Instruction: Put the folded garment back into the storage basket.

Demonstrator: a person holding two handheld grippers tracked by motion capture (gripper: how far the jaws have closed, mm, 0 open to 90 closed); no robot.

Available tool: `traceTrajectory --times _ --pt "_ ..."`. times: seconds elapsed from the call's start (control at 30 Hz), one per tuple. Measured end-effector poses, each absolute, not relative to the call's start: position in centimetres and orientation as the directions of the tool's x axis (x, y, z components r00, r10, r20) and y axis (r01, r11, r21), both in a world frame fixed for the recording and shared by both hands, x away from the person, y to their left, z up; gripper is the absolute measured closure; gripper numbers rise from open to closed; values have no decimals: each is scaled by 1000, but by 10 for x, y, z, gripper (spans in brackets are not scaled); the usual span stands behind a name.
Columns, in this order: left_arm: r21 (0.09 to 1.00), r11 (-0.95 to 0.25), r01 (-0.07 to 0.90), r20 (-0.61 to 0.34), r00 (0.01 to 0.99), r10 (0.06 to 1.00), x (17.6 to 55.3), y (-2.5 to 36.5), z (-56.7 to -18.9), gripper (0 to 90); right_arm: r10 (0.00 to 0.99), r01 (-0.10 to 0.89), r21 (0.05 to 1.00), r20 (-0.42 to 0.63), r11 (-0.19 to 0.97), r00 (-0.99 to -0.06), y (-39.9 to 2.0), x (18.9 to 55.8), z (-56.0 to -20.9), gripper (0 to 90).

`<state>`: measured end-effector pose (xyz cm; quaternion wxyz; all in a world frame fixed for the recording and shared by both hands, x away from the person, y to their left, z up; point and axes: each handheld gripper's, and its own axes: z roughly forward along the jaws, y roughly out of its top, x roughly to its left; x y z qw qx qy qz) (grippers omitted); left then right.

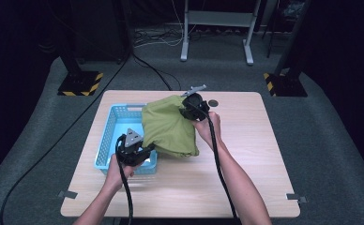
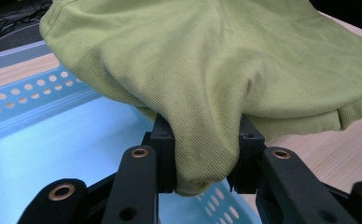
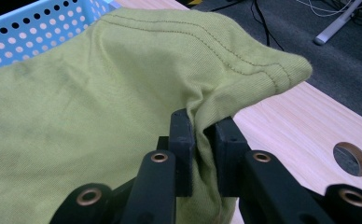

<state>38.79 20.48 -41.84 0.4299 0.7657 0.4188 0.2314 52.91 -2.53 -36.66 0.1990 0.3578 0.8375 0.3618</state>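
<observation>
A folded olive-green cloth hangs between my two grippers, partly over the right side of a light-blue perforated basket. My left gripper holds its near left edge; in the left gripper view the jaws pinch a thick bunch of the cloth above the basket's floor. My right gripper grips the far right corner. In the right gripper view the jaws clamp a fold of the cloth just below its stitched hem, with the basket wall behind.
The wooden table has a round hole just right of my right gripper. Black cables trail from both grippers toward the front edge. Stand bases and a white frame sit on the grey floor beyond the table.
</observation>
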Motion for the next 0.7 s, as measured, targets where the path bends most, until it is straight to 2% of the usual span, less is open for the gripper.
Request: traceTrajectory --times 0.7 --pt "852 -255 457 -8 498 867 388 227 -419 685 717 440 746 -72 500 -693 1 534 -364 798"
